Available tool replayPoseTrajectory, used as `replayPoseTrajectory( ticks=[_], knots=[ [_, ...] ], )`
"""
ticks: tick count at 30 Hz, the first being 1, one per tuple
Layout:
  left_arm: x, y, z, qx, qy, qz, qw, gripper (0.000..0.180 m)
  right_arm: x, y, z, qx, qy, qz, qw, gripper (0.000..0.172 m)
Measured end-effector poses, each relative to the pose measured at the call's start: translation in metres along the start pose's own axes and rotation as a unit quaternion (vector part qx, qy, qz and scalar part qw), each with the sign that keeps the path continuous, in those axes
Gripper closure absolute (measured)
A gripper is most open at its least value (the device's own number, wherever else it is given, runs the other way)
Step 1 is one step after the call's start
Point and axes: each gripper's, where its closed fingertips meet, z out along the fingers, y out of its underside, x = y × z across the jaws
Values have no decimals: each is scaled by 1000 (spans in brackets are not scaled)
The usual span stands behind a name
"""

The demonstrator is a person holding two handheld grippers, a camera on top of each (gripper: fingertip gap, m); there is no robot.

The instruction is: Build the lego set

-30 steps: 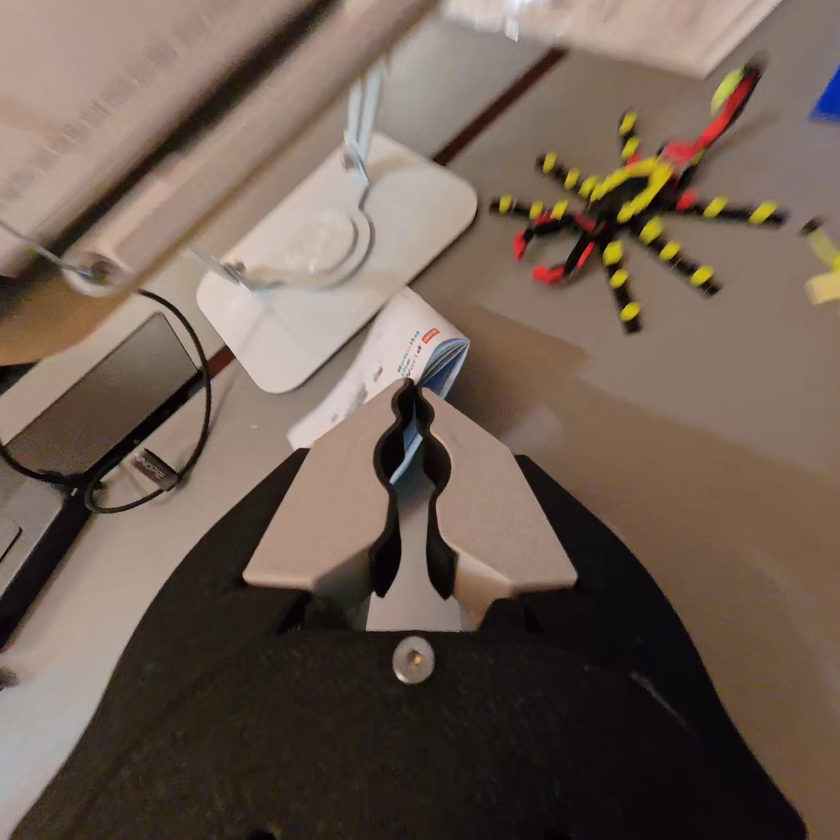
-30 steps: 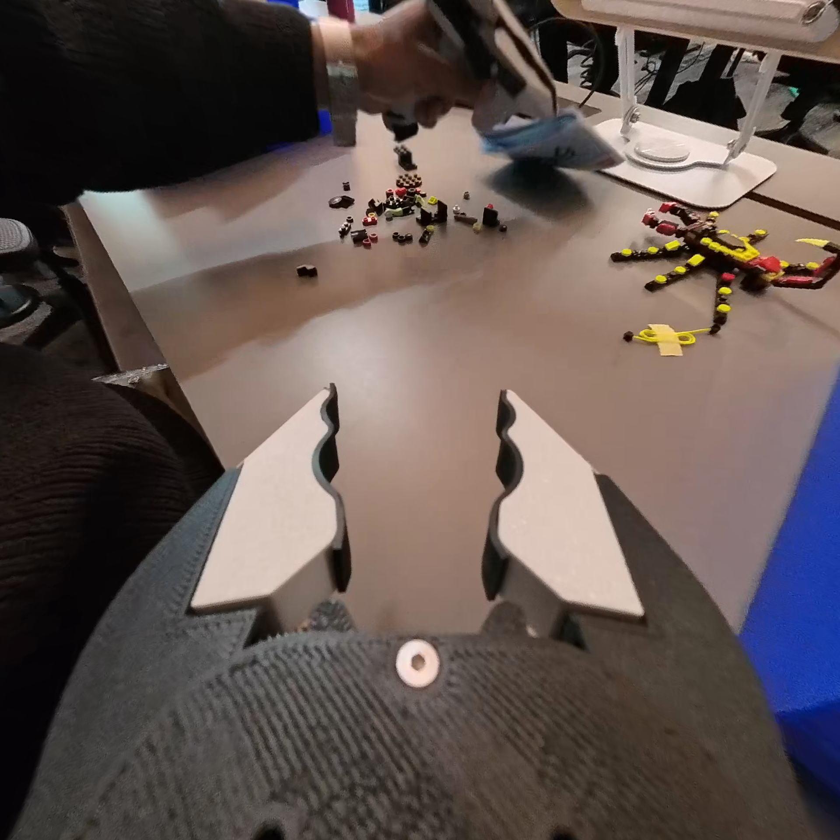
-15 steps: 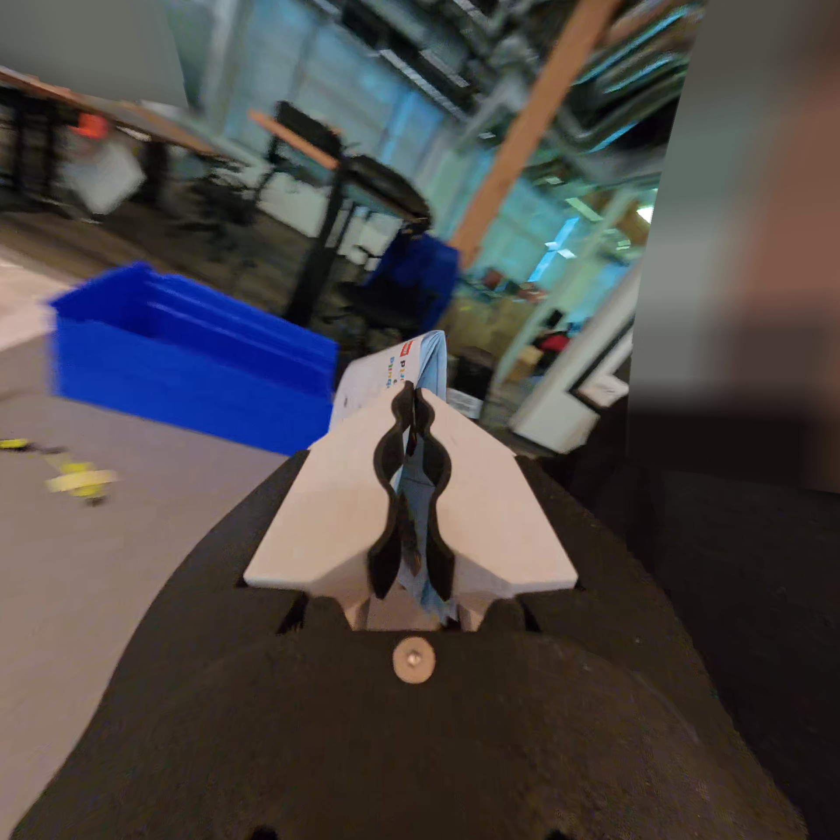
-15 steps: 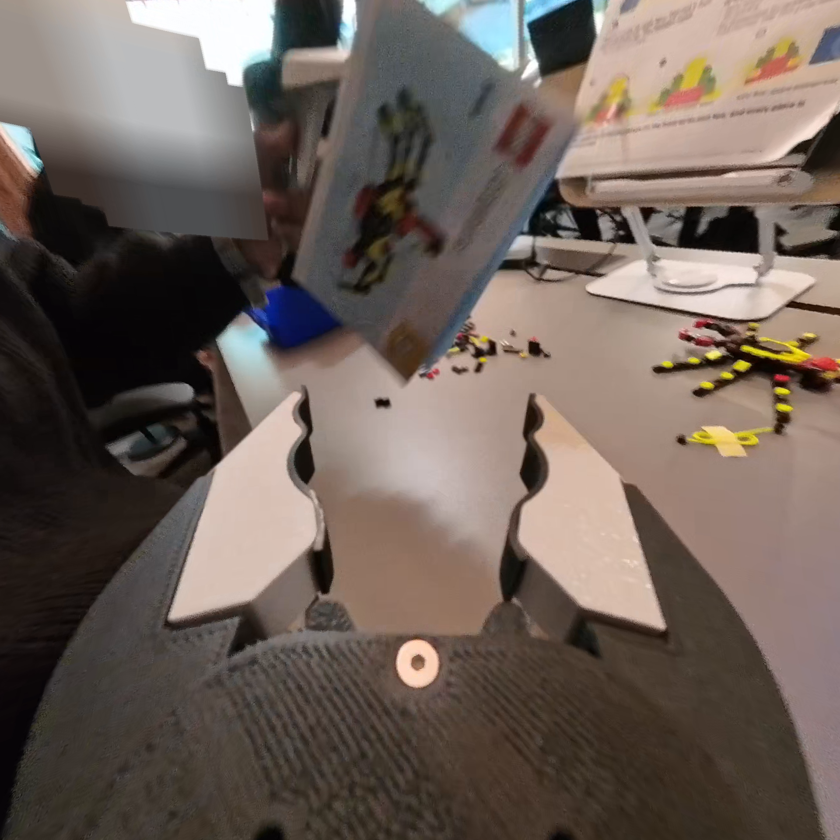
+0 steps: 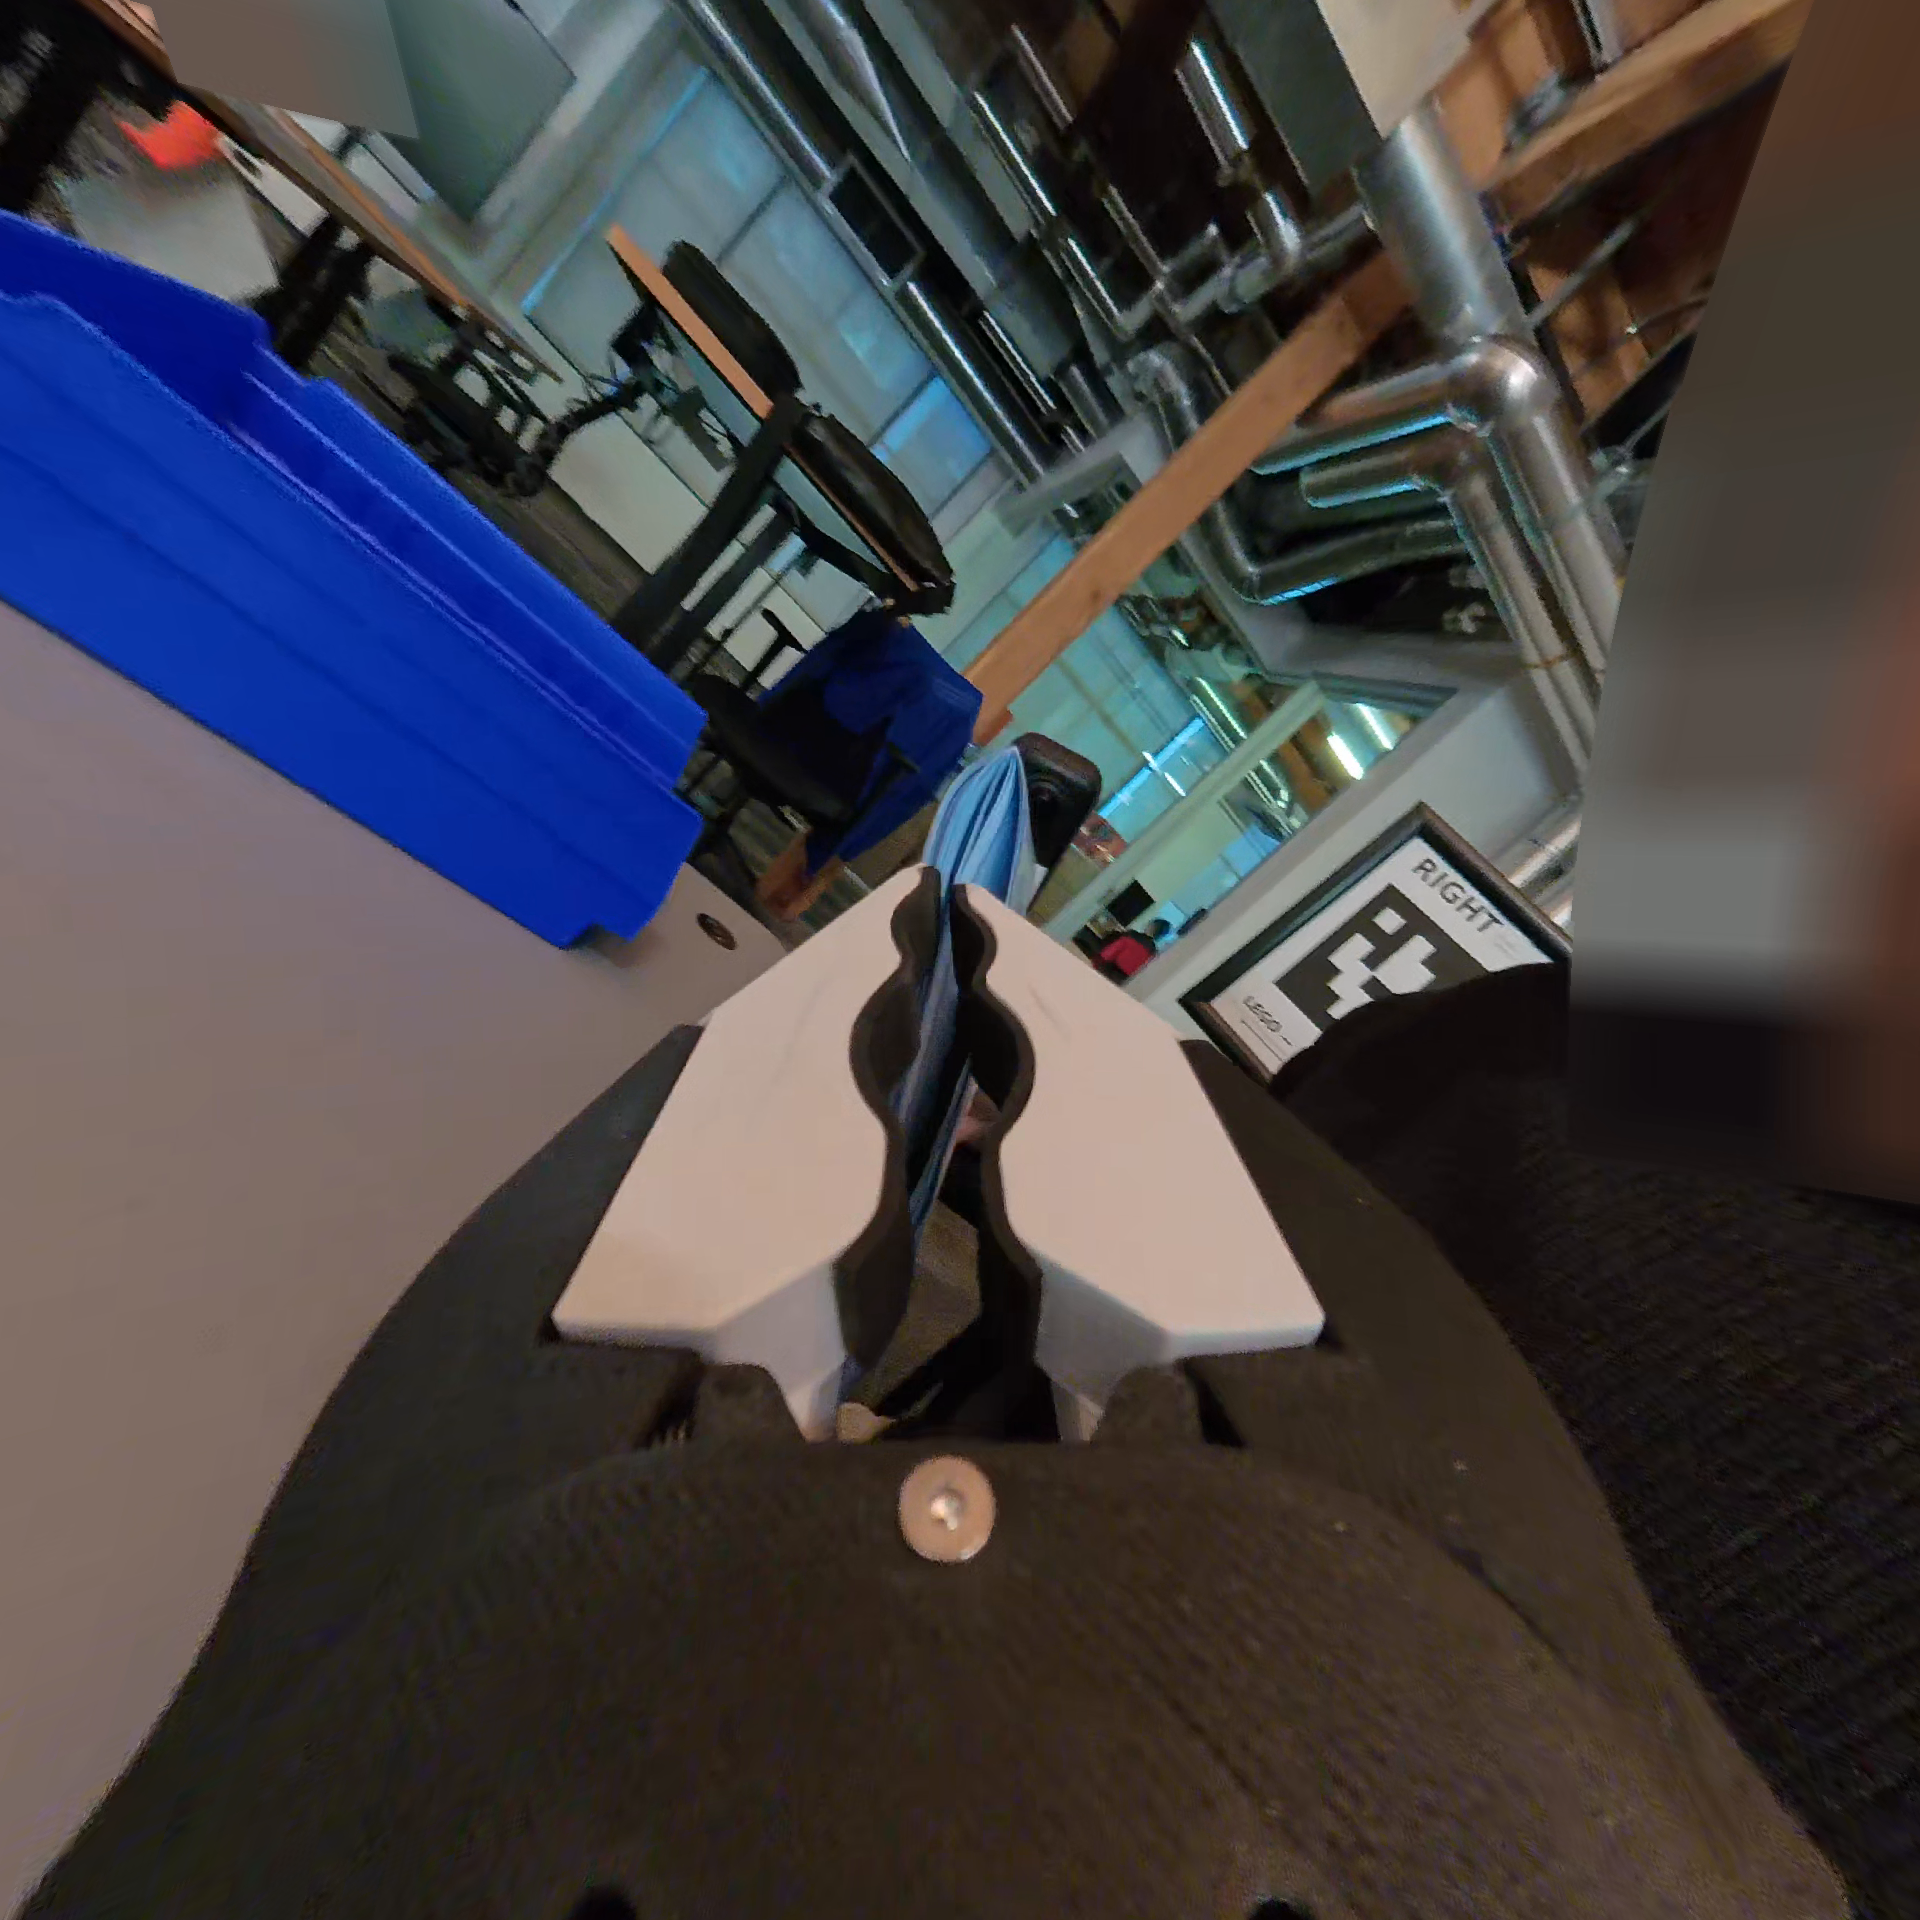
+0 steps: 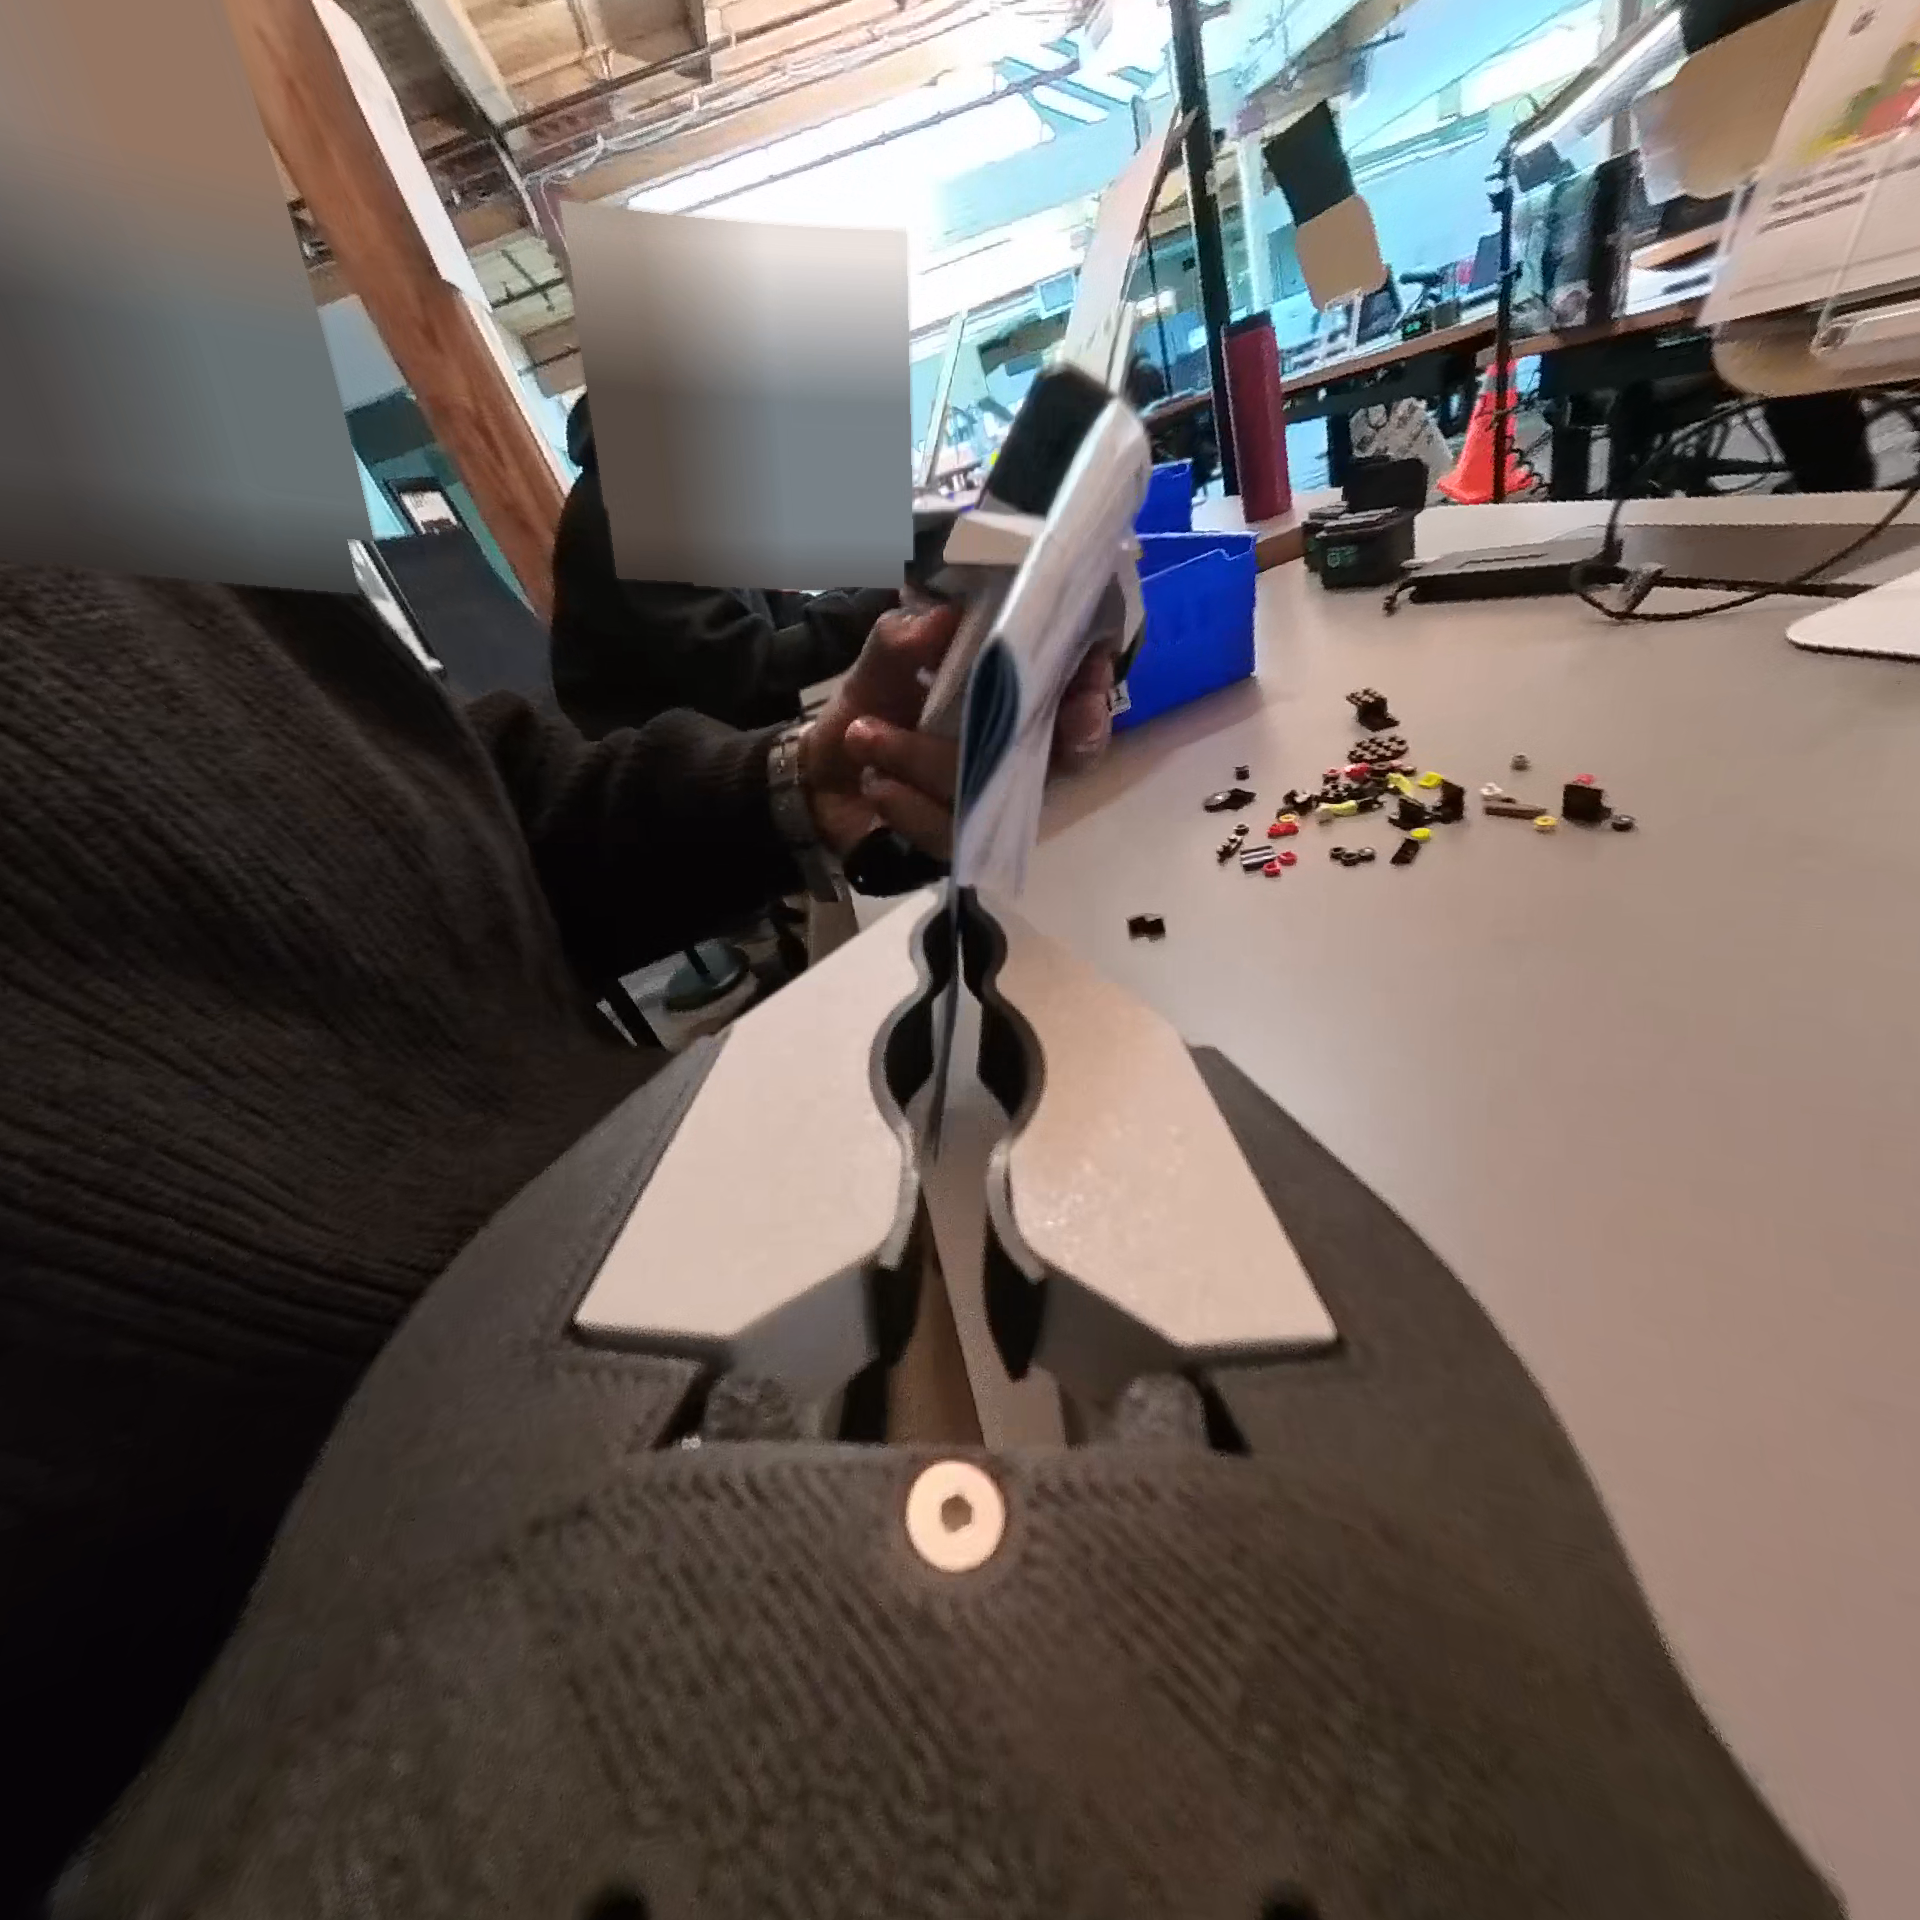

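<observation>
My left gripper [image 5: 948,904] has its jaws closed on a thin booklet with pale blue and white pages [image 5: 982,831], which runs edge-on down the wavy black pads and sticks out past the tips, lifted clear of the grey surface [image 5: 260,1039]. My right gripper [image 6: 956,909] pinches the same booklet [image 6: 1023,707] at its lower edge, a single dark-edged sheet caught between the closed pads, while the rest of the pages fan up and to the right. In the right wrist view the left gripper [image 6: 1039,520] shows farther off, held in a hand [image 6: 883,748] with a dark knitted sleeve [image 6: 623,769], clamped on the upper part of the booklet. On the surface to the right lies a loose scatter of small black, red and yellow building bricks [image 6: 1403,810], with one black brick [image 6: 1146,925] apart from the rest, nearer to me. A blue plastic bin [image 6: 1195,613] stands behind the booklet (another blue bin [image 5: 312,623] sits at the surface's edge in the left wrist view). A black-and-white marker card in a dark frame [image 5: 1382,956] shows to the right of my left jaws.
</observation>
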Motion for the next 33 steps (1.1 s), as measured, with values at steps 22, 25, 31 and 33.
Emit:
replayPoseTrajectory(
  ticks=[22,25,31,33],
  knots=[
    [-42,41,-58,-47,-160,81,983,157,185,-156,-200,201,439,-13,876,172],
    [-45,40,-62,-44,-170,85,981,157,185,-161,-176,180,431,-32,883,172],
    [-54,49,-64,-56,-172,74,981,157,168,-168,-138,184,406,-21,895,172],
    [-55,50,-65,-60,-171,76,980,157,166,-169,-140,181,421,-32,888,172]
  ],
)
